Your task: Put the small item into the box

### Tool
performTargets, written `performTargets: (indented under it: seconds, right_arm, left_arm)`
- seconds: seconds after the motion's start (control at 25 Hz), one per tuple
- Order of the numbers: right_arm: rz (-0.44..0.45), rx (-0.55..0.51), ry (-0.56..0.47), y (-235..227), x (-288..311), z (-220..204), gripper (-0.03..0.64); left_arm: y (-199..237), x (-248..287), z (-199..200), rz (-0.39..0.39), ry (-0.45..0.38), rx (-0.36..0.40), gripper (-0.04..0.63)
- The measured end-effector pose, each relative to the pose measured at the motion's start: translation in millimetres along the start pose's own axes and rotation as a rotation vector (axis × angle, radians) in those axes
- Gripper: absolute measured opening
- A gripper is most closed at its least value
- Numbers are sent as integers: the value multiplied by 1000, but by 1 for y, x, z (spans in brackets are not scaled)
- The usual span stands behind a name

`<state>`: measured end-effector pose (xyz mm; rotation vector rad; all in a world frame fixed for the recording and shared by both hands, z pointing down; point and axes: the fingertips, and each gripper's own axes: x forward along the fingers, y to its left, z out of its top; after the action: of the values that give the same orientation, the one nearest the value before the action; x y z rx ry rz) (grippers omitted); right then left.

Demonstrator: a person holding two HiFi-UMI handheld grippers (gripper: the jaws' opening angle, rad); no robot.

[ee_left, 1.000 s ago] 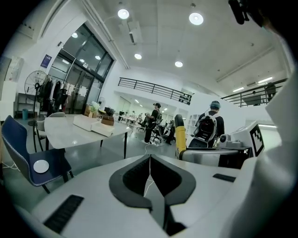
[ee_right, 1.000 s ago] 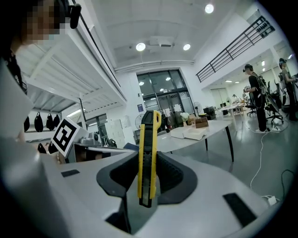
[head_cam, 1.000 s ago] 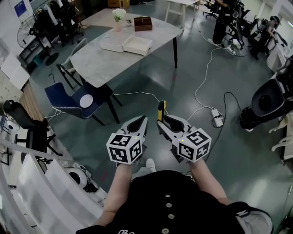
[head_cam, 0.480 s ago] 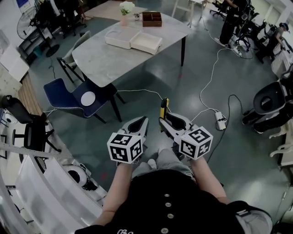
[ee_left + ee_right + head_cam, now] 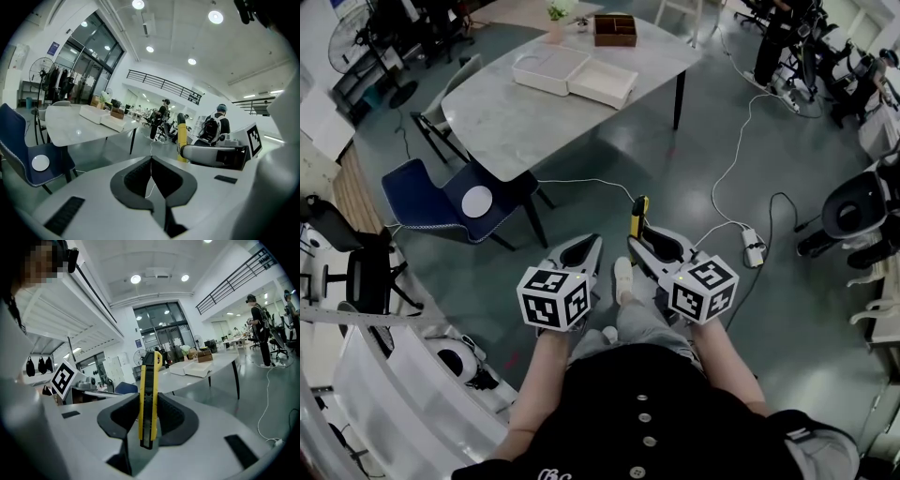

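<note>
A yellow and black utility knife (image 5: 638, 214) (image 5: 149, 399) stands upright between the pads of my right gripper (image 5: 639, 236) (image 5: 148, 395), which is shut on it. My left gripper (image 5: 592, 244) (image 5: 151, 158) is beside it, shut with nothing in it. The knife (image 5: 181, 139) also shows at the right of the left gripper view. Both grippers hang over the floor, well short of the table (image 5: 516, 122). An open white box (image 5: 574, 75) (image 5: 194, 369) (image 5: 101, 118) lies on the table's far part.
A brown wooden compartment box (image 5: 615, 29) and a flower pot stand behind the white box. A blue chair (image 5: 441, 202) (image 5: 23, 154) is tucked at the table's near left. A white cable and power strip (image 5: 754, 249) lie on the floor to the right. A shoe (image 5: 622, 278) shows below.
The person has walked forward, so the table and chair lie nearer in the head view. Both grippers keep their pose, and the knife stays in the right one.
</note>
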<state>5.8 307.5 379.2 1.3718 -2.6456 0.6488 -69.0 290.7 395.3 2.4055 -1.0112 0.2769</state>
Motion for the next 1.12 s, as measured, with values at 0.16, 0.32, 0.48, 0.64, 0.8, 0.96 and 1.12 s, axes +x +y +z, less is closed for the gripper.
performTargets:
  seconds: [0.16, 0.32, 0.48, 0.64, 0.8, 0.96, 1.12]
  right_arm:
    - [7, -2, 6, -22, 25, 14, 118]
    - [26, -8, 25, -52, 50, 29, 118]
    - [41, -18, 35, -89, 77, 47, 118]
    - [51, -15, 26, -125, 103, 70, 118]
    - [81, -22, 12, -157, 125, 95, 118]
    - [106, -29, 6, -186, 143, 112, 118]
    - [113, -23, 5, -206, 153, 119, 118]
  left_arm:
    - [19, 23, 19, 12, -13, -11, 18]
    - [38, 57, 39, 29, -21, -32, 18]
    - [52, 94, 63, 35, -22, -23, 18]
    - [71, 127, 89, 63, -27, -12, 18]
    - [83, 161, 116, 89, -44, -5, 18]
    - [89, 192, 136, 100, -58, 2, 18]
    - [95, 214, 138, 111, -38, -10, 18]
